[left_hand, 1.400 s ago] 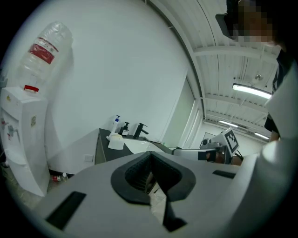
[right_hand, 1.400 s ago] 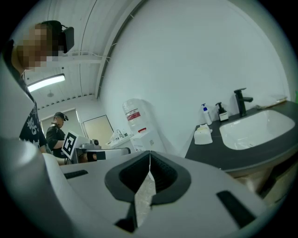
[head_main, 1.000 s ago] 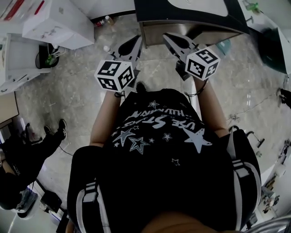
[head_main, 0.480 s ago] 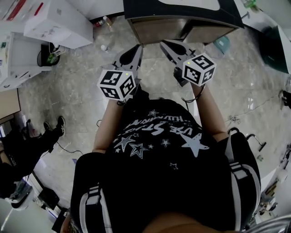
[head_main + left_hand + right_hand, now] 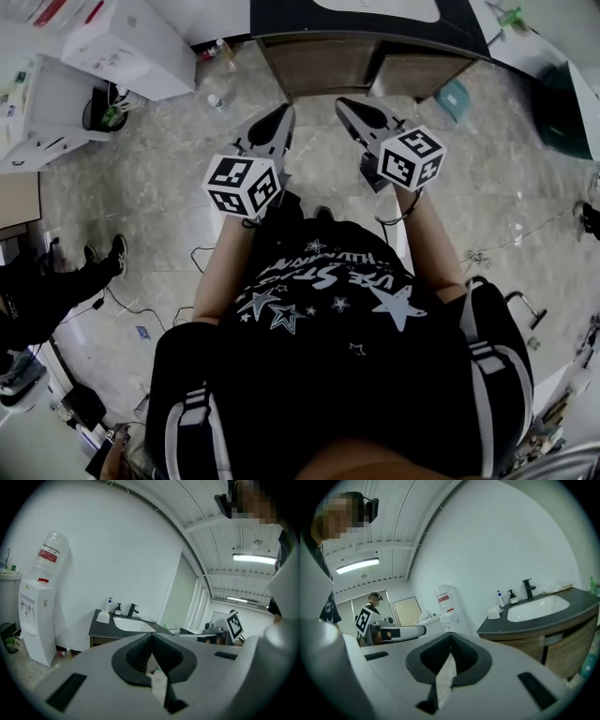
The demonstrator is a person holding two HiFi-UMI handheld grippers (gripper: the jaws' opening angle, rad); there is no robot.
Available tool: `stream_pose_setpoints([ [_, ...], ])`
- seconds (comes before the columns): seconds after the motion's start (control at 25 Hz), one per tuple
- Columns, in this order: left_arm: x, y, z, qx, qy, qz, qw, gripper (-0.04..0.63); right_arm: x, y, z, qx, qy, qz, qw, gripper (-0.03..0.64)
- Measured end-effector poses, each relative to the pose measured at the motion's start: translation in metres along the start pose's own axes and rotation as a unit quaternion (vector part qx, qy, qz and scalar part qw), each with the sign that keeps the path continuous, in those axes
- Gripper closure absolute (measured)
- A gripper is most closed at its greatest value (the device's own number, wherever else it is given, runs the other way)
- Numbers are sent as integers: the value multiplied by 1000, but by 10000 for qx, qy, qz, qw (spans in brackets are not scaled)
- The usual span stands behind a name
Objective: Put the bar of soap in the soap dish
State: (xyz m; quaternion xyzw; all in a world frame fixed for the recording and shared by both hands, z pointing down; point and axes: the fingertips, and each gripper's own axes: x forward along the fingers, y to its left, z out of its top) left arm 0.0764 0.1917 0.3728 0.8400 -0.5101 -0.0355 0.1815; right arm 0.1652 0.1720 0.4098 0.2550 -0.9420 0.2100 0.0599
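Grey left gripper (image 5: 280, 112), right gripper (image 5: 346, 104) level

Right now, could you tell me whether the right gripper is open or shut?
Shut: the right gripper shows its jaw tips touching in its own view, nothing between them.

Black shirt (image 5: 328, 309), six o'clock: partial print "VE STAR", remainder illegible. Water bottle (image 5: 52, 543), nine o'clock: red label (image 5: 48, 555) unreadable.

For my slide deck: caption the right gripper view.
Right gripper, jaws shut, empty, facing a dark vanity with sink and faucet; water cooler to its left.
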Motion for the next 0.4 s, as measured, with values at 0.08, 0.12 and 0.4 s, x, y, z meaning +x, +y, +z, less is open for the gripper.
stream_pose_setpoints([
  [0.08, -3, -10, -3, 19, -16, 5, 10000, 583, -11, 1, 0, -3, -48, -1, 10000, 609],
  [0.12, -5, -15, -5, 25, -17, 14, 10000, 583, -16, 1, -1, 6, -65, 1, 10000, 609],
  [0.4, -27, -50, -29, 40, 17, 58, 10000, 583, -54, 13, -23, 70, -66, 32, 9999, 609],
])
